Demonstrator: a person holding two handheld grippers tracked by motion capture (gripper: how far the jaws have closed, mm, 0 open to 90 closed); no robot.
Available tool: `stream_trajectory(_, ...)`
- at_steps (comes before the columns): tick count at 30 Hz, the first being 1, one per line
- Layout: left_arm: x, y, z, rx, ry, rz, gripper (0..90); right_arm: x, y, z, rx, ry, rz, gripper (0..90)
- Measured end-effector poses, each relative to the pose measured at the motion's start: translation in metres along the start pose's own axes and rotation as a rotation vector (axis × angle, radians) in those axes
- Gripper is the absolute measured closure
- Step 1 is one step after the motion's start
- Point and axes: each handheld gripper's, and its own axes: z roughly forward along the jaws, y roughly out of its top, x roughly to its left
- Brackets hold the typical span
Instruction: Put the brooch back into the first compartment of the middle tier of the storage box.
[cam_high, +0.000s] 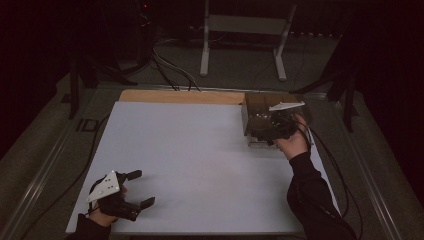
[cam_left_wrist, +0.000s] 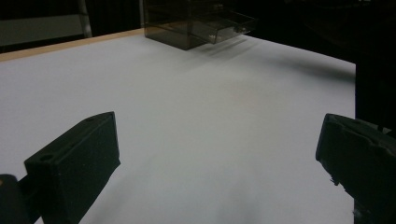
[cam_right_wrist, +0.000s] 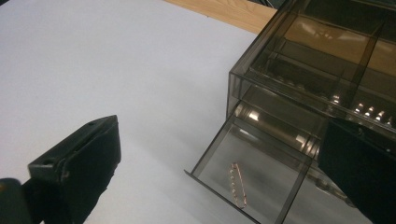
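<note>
Drawer box (cam_high: 260, 112) at the worktop's (cam_high: 190, 150) far right corner, drawer (cam_right_wrist: 252, 177) pulled out.
A small chain (cam_right_wrist: 236, 184) lies in the drawer. The right gripper (cam_high: 272, 127) hovers over it, jaws wide; the left gripper (cam_high: 137, 187) sits by the near left corner, jaws wide, empty.

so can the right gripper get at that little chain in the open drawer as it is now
Probably yes. The right gripper hangs open right at the smoky organizer box, whose bottom drawer is pulled out. The chain lies uncovered on the drawer floor; only the low drawer walls could crowd the jaws.
</note>
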Motion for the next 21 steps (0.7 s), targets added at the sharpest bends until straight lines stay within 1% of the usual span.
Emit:
stream_trajectory(1,0.0,0.0,0.0,-0.003,0.0,-0.002,0.3,0.0,0.0,-0.001,-0.006,-0.004,-0.001,0.0)
stream_trajectory(3,0.001,0.0,0.0,-0.003,0.0,-0.004,0.3,0.0,0.0,-0.001,-0.005,0.003,0.002,0.0)
stream_trajectory(7,0.002,0.001,0.002,0.001,-0.004,-0.003,0.3,-0.001,-0.001,-0.006,-0.025,-0.005,0.01,0.0)
stream_trajectory(10,0.002,0.001,0.002,0.002,-0.004,-0.003,0.3,-0.002,-0.001,-0.008,-0.035,0.007,0.013,0.0)
stream_trajectory(13,0.003,0.001,0.002,-0.002,-0.005,-0.007,0.3,0.0,-0.002,-0.01,-0.046,0.002,0.005,0.0)
stream_trajectory(14,0.002,0.0,0.001,-0.002,-0.003,-0.008,0.3,0.002,-0.002,-0.012,-0.059,0.008,0.007,0.0)
stream_trajectory(16,0.002,0.0,0.001,0.002,-0.005,-0.006,0.3,0.004,-0.002,-0.013,-0.063,0.023,0.002,0.0)
stream_trajectory(21,-0.001,-0.001,-0.001,-0.002,-0.003,-0.003,0.3,0.012,-0.003,-0.018,-0.094,0.013,-0.026,0.0)
